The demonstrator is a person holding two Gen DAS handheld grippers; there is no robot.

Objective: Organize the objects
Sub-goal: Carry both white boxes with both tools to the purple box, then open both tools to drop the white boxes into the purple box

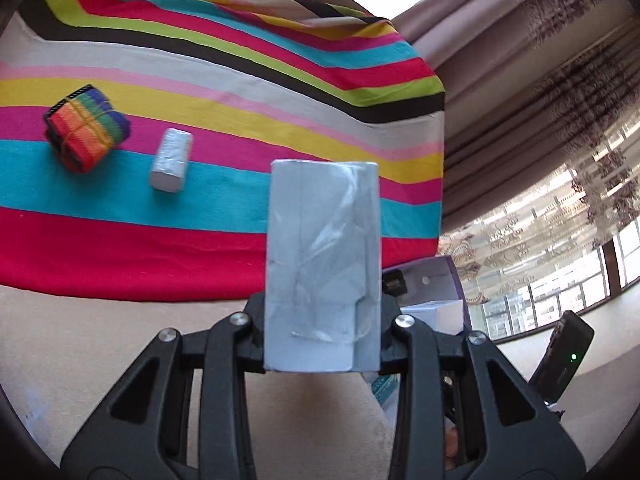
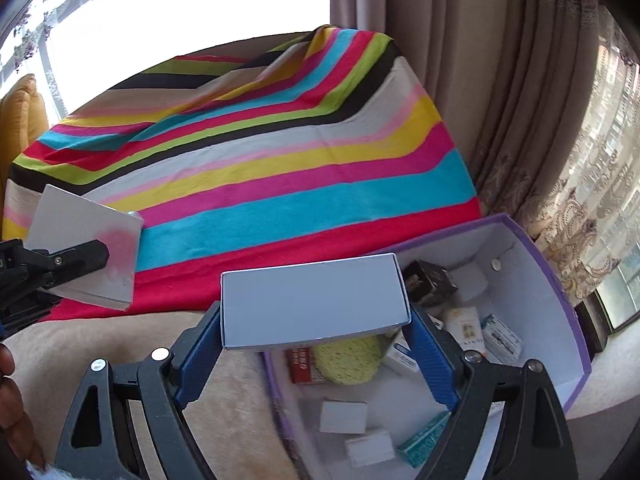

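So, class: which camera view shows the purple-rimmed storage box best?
The right wrist view. The purple-rimmed storage box lies open there, so you see its white inside and the packets in it, partly behind the right gripper and its white box. The left wrist view shows only a corner.

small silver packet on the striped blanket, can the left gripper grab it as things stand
Probably not: the left gripper is shut on a grey box, so its jaws are full, though nothing blocks the silver packet.
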